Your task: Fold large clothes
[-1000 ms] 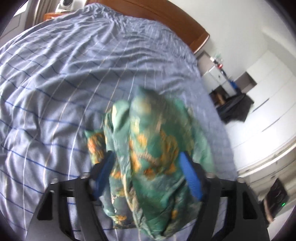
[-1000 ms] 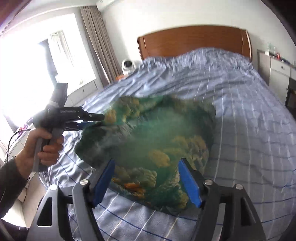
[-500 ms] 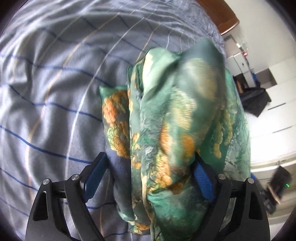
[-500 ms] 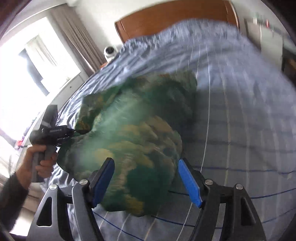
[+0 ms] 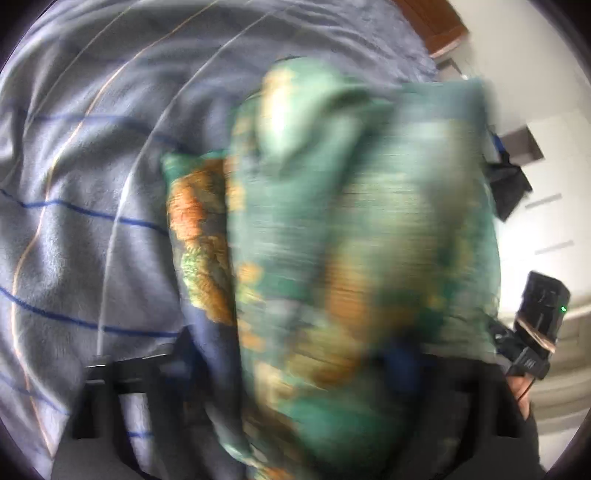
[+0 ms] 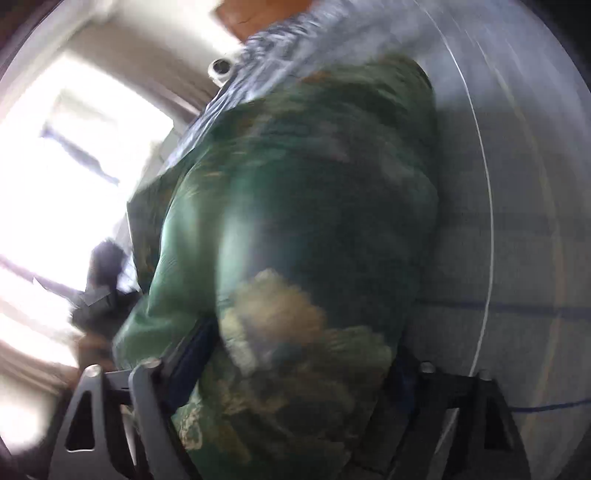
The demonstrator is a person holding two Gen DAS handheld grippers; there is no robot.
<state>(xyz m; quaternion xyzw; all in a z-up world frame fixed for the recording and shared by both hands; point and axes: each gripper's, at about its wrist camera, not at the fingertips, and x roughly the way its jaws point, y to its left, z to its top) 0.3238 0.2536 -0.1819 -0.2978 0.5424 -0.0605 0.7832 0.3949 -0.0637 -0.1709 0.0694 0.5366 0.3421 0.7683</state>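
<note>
Both views are heavily motion-blurred. The green silky garment with orange floral print (image 5: pixel 332 258) is bunched and lifted above the blue-grey striped bed cover (image 5: pixel 92 184), filling the space ahead of both tools. The left gripper (image 5: pixel 295 362) has cloth draped between and over its 2 fingers; whether they pinch it cannot be told. The right gripper (image 6: pixel 295 373) is equally buried, and its grip cannot be told either. The wooden headboard (image 5: pixel 439 26) lies beyond the garment.

Risk, as a judgement: the fabric looks slippery, so a fast swing could pull a corner free, collapsing the fold into a heap on the bed cover.
</note>
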